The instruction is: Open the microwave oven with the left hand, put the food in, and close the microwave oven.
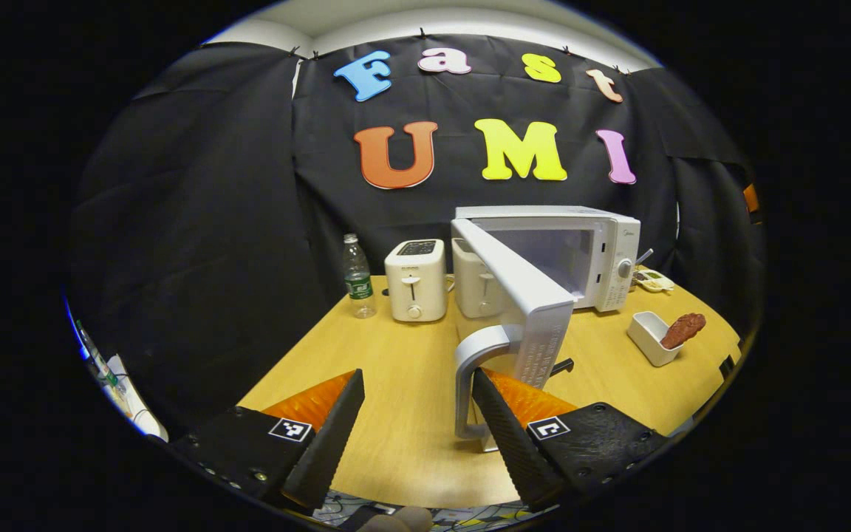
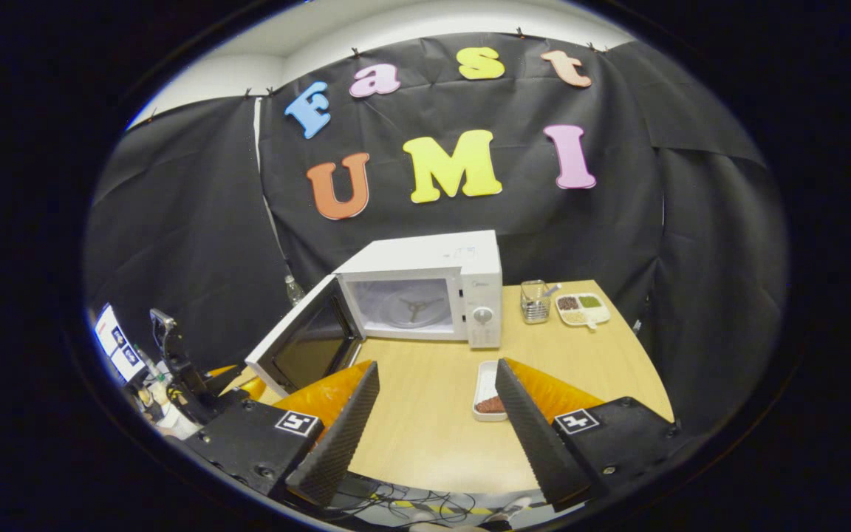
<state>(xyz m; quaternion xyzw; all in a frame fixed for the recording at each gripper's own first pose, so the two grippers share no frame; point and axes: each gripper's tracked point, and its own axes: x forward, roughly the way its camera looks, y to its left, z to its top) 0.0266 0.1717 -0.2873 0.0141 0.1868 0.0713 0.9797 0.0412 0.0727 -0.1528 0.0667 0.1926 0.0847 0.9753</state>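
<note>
Microwave (image 2: 425, 295) white, door (image 2: 303, 347) swung open, cavity empty, glass dark.

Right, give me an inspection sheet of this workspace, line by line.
Surface: wooden table, bare in the middle.
Job's things: microwave with its door swung open, cavity empty; food lying in a white dish on the table.
Clutter: water bottle, two toasters, metal utensil holder, compartment tray.
Grippers: left claw open, door handle by one finger; right claw open, empty.
Cables: tangle below the table's near edge.
Surroundings: black cloth wall.
</note>
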